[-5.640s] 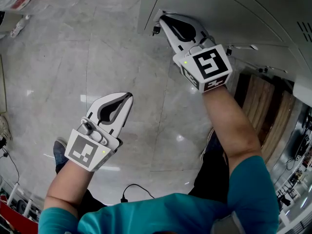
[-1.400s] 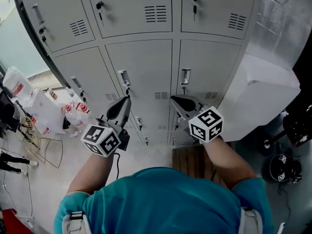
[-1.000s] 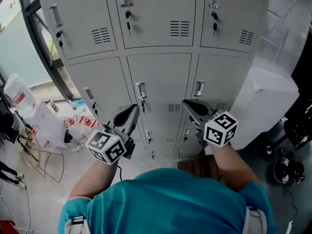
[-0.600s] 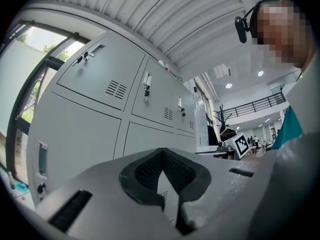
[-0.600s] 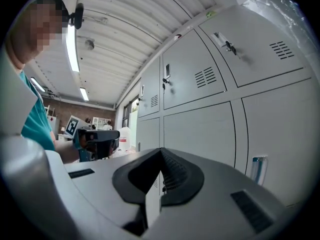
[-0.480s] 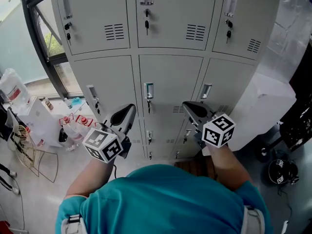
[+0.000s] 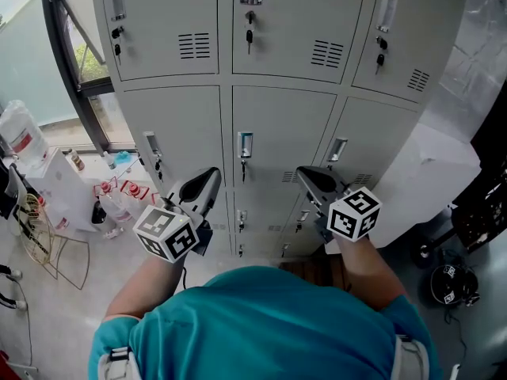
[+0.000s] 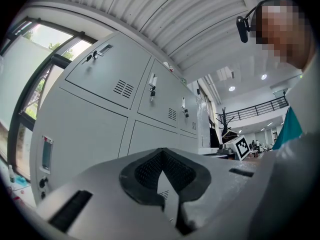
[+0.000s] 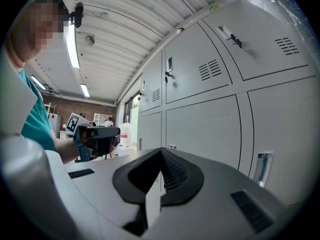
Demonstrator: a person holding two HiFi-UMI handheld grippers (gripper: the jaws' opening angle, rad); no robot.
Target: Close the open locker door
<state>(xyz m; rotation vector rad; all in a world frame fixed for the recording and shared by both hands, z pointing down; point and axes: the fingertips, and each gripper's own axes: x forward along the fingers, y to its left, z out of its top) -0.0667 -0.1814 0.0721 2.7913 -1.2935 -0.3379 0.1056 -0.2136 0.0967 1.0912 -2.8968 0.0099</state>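
Locker door (image 7: 279, 145) at the middle of the grey locker bank (image 7: 170, 137) lies flush with the bank's front, as does each door around it in the rows above, beside and below. I cannot tell which of them is the task's door. Each door carries a slim upright handle (image 7: 245, 144) near its left edge, with a lock just under it and vent slits (image 7: 194, 45) near its lower edge. The left gripper (image 7: 210, 174) is held before the seam between the bank's left and middle columns, low on the middle row, and the right gripper (image 7: 305, 172) before the seam between the middle and right columns at the same height. Neither touches the bank. The left gripper view shows its jaws (image 8: 162, 156) closed together with nothing between them, and the right gripper view shows the same for its jaws (image 9: 160, 154). The marker cubes (image 7: 166, 233) sit behind the jaws on the person's wrists, above a teal shirt (image 7: 261, 323). Past the bank's left edge stand a dark window frame (image 7: 67, 46), white bags (image 7: 24, 137) and a wire rack (image 7: 47, 248) on the floor. A white covered block (image 7: 428, 180) stands against the bank's right edge.
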